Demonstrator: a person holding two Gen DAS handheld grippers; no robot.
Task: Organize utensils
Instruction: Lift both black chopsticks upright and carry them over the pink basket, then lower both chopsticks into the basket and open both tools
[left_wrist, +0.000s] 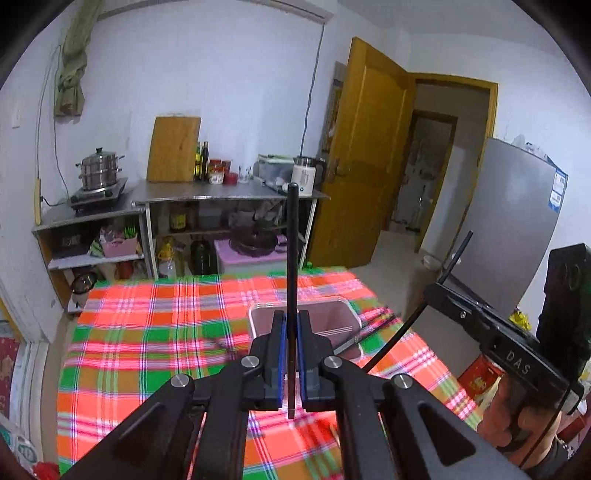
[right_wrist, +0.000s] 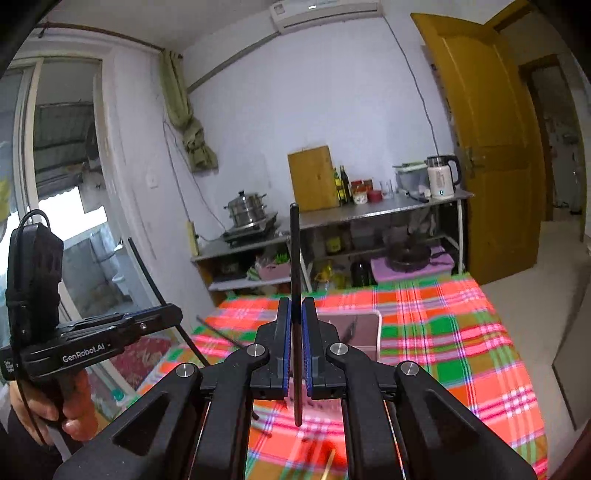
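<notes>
My left gripper (left_wrist: 290, 334) is shut on a black chopstick (left_wrist: 292, 251) that stands upright between its blue pads, raised above the plaid tablecloth (left_wrist: 155, 332). My right gripper (right_wrist: 295, 332) is shut on another black chopstick (right_wrist: 294, 258), also upright. Each gripper shows in the other's view, the right one (left_wrist: 439, 286) at the right and the left one (right_wrist: 173, 314) at the left, each with its chopstick slanting. A pink rectangular bin (left_wrist: 341, 314) with a pale rim sits on the cloth just beyond the grippers; it also shows in the right wrist view (right_wrist: 365, 328). More dark chopsticks (left_wrist: 380, 319) lie beside the bin.
A steel counter (left_wrist: 221, 192) with a pot, bottles, a cutting board and a kettle stands against the far wall. A yellow door (left_wrist: 365, 155) is open at the right, and a grey fridge (left_wrist: 517, 221) stands next to the table. A window (right_wrist: 55, 184) is at the left.
</notes>
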